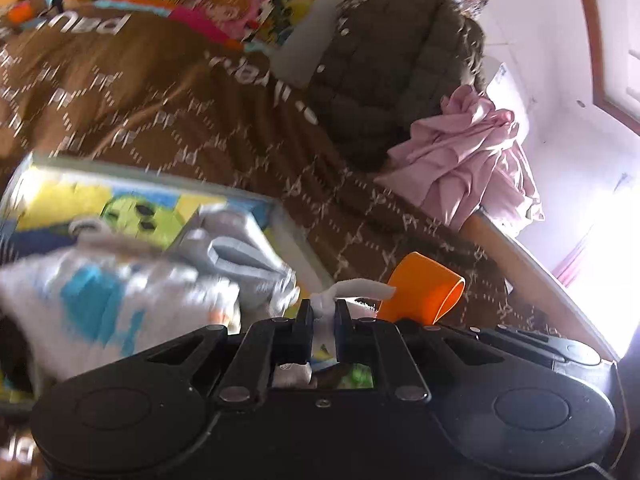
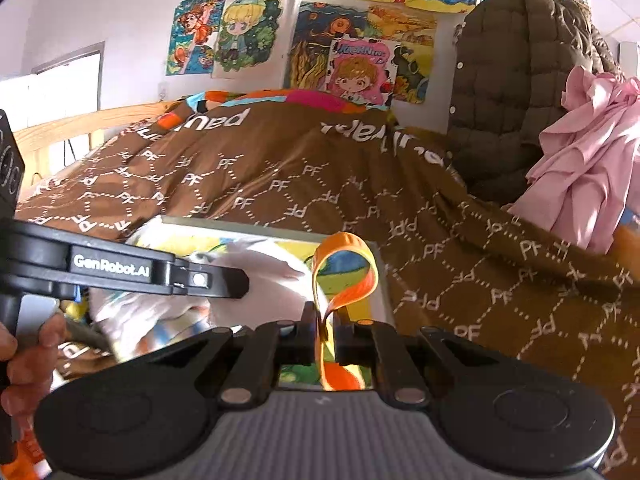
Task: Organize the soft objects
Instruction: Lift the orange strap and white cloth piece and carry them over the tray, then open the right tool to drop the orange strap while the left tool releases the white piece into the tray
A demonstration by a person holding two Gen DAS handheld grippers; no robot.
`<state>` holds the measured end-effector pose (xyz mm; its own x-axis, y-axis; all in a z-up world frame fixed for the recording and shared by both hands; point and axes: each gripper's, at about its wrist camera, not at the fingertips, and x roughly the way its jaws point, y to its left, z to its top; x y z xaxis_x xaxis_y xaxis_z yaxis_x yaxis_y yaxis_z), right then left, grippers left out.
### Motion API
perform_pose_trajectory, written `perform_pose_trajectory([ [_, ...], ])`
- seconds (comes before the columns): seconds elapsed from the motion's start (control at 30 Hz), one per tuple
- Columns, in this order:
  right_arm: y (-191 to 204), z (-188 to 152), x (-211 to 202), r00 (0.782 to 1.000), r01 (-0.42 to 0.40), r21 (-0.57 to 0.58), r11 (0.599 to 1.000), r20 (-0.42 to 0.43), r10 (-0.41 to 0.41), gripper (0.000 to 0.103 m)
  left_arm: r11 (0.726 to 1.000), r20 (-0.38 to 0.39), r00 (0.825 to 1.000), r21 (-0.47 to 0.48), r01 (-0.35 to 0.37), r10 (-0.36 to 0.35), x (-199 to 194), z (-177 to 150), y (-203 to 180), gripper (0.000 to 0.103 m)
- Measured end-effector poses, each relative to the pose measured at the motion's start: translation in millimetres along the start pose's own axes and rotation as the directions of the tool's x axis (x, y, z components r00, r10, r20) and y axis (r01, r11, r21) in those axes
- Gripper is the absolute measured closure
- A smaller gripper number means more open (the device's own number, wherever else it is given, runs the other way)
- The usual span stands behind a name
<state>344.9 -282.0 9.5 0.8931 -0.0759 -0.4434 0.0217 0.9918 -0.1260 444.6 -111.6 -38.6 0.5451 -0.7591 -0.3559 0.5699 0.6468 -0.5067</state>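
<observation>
My left gripper (image 1: 323, 310) is shut on a strip of white cloth (image 1: 352, 289) that belongs to a white fabric item with blue patches (image 1: 92, 300), hanging blurred at lower left. My right gripper (image 2: 323, 320) is shut on an orange strap loop (image 2: 348, 268), which also shows in the left wrist view (image 1: 424, 288). Both are held just above a colourful cartoon-print box (image 1: 132, 208) lying on the brown patterned bedspread (image 2: 280, 176). The left gripper's body (image 2: 120, 268) and the white item (image 2: 260, 276) show at left in the right wrist view.
A dark quilted jacket (image 2: 512, 92) and a crumpled pink garment (image 2: 588, 160) lie at the bed's right side. Colourful drawings (image 2: 320, 48) cover the wall behind. A wooden bed rail (image 1: 532, 264) runs along the right edge. A hand (image 2: 28, 356) holds the left gripper.
</observation>
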Motion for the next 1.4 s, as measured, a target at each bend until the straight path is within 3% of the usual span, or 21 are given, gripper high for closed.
perform_pose_trajectory([
  [0.5, -20.3, 10.0, 53.6, 0.998, -0.002, 0.008, 1.0, -0.068, 0.002, 0.095, 1.0, 0.034, 0.999, 0.012, 0.001, -0.001, 39.2, 28.1, 8.5, 0.092],
  [0.73, -36.1, 11.2, 76.0, 0.991, -0.009, 0.098, 0.995, -0.134, 0.022, 0.095, 1.0, -0.015, 1.0, 0.01, -0.007, 0.007, 61.6, 25.7, 8.4, 0.092],
  [0.97, -33.6, 8.1, 81.2, 0.987, -0.021, 0.081, 0.997, -0.155, 0.034, 0.095, 0.999, -0.059, 0.997, -0.003, -0.039, 0.039, 73.8, 15.3, 14.5, 0.092],
  [1.4, -33.8, 5.0, 92.7, 0.978, -0.015, 0.082, 0.997, -0.204, 0.032, 0.092, 0.998, -0.073, 0.996, -0.003, -0.06, 0.06, 80.1, 10.5, 18.1, 0.089],
])
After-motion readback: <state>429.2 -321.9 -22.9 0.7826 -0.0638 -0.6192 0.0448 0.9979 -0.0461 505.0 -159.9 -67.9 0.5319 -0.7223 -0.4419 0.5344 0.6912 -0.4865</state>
